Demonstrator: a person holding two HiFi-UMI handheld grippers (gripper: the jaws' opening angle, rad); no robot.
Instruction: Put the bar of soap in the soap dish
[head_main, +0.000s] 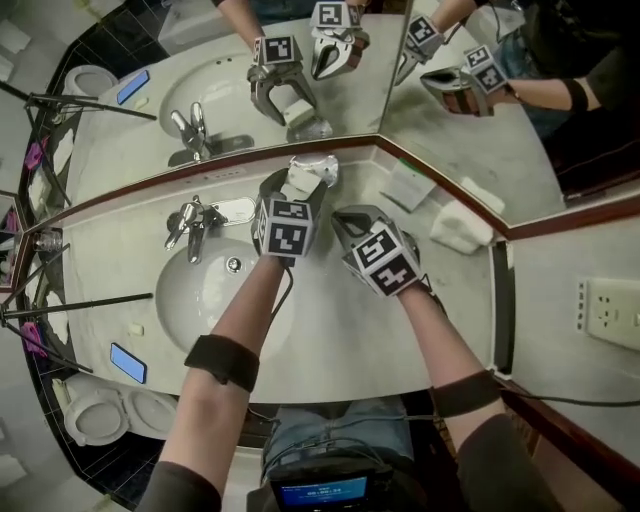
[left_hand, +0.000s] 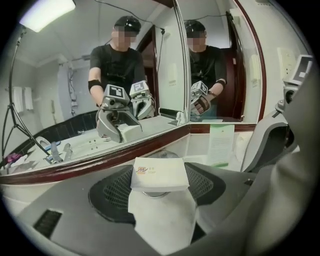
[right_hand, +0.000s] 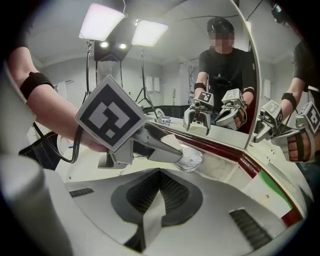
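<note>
A pale tabletop (head_main: 340, 330) runs along a mirrored corner. An oval basin (head_main: 200, 300) is sunk into its left part, with a chrome faucet (head_main: 195, 222) behind it. A clear soap dish (right_hand: 192, 159) sits by the mirror's base. To its right are a green-edged card (head_main: 408, 185) and a folded white cloth (head_main: 462, 228).

Grippers: two, the left gripper (head_main: 302, 177) and the right gripper (head_main: 343, 218).
Soap (left_hand: 159, 173): one, boxed.
Dish (head_main: 325, 165): one, at 12 o'clock of the left gripper.
Basin (head_main: 200, 300): one, at 8 o'clock of the left gripper.
Faucet (head_main: 193, 222): one, at 12 o'clock of the basin.
Card (head_main: 408, 185): one, at 2 o'clock of the right gripper.
Outlet plate (head_main: 610, 312): one, at 3 o'clock in the head view.
</note>
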